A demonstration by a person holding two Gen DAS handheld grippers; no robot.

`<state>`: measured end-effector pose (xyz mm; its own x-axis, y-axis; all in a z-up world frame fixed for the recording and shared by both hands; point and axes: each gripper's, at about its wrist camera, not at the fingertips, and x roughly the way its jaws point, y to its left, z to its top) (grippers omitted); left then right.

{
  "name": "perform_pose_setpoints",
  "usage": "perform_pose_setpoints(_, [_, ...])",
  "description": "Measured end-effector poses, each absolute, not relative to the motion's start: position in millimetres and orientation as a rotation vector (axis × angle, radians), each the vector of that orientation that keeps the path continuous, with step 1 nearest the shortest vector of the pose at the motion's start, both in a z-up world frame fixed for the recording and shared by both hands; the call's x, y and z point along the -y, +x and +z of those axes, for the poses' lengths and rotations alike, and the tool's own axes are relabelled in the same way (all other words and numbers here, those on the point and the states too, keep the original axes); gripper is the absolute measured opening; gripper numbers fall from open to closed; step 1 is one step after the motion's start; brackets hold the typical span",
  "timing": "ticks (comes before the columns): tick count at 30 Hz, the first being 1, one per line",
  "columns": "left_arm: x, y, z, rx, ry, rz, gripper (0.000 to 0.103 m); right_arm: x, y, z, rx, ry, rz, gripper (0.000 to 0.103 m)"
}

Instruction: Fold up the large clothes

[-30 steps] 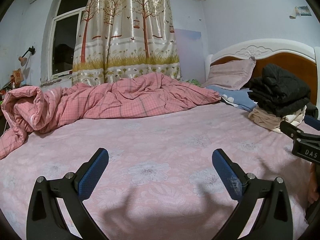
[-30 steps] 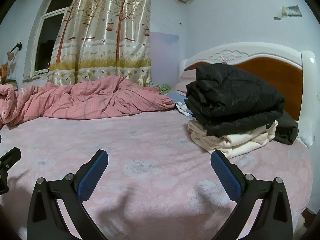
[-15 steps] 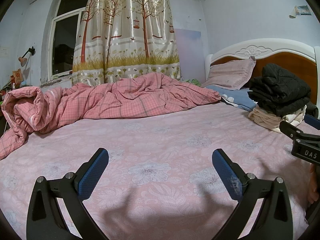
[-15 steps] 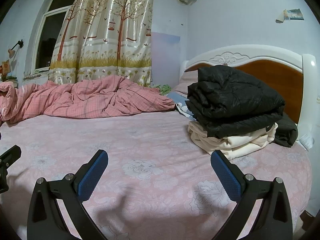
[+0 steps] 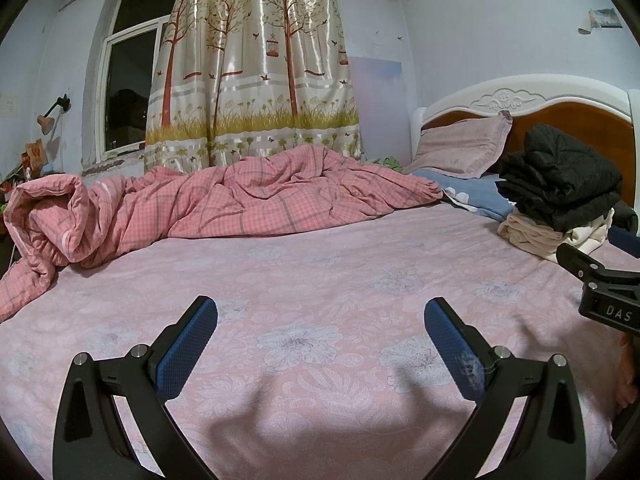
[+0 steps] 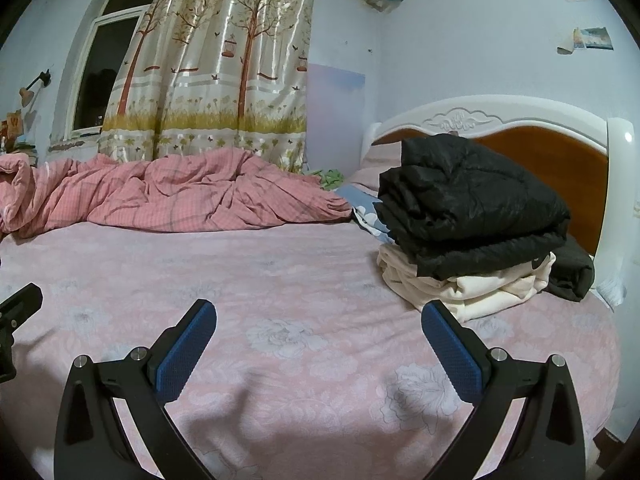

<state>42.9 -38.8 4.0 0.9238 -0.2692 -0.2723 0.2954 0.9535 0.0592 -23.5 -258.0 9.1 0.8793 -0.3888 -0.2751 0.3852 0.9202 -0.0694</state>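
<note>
A folded black padded jacket (image 6: 472, 208) lies on top of a folded cream garment (image 6: 464, 288) at the right of the bed, near the headboard. The same stack, black jacket (image 5: 560, 176) over cream garment (image 5: 532, 234), shows at the far right of the left wrist view. My left gripper (image 5: 320, 320) hovers open over the pink floral sheet (image 5: 312, 280), holding nothing. My right gripper (image 6: 318, 320) is open too, above the sheet and short of the stack, with its right fingertip (image 6: 434, 312) just in front of the cream garment.
A rumpled pink checked duvet (image 5: 224, 208) runs along the far side of the bed. A pink pillow (image 5: 464, 148) and a blue pillow (image 5: 476, 200) lean by the white and wood headboard (image 6: 560, 152). A curtain (image 5: 256, 80) and window stand behind.
The right gripper has drawn back and risen slightly, so the clothes stack sits a little lower and farther in its view. The left gripper has barely moved.
</note>
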Motion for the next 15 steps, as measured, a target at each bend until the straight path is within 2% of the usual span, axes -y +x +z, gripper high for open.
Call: perform_pose_setpoints(15, [29.3,42.8,3.0,-0.255,0.086,-0.28,0.103,256.0,-26.9,8.0,-0.278,-0.016,-0.408,0.103])
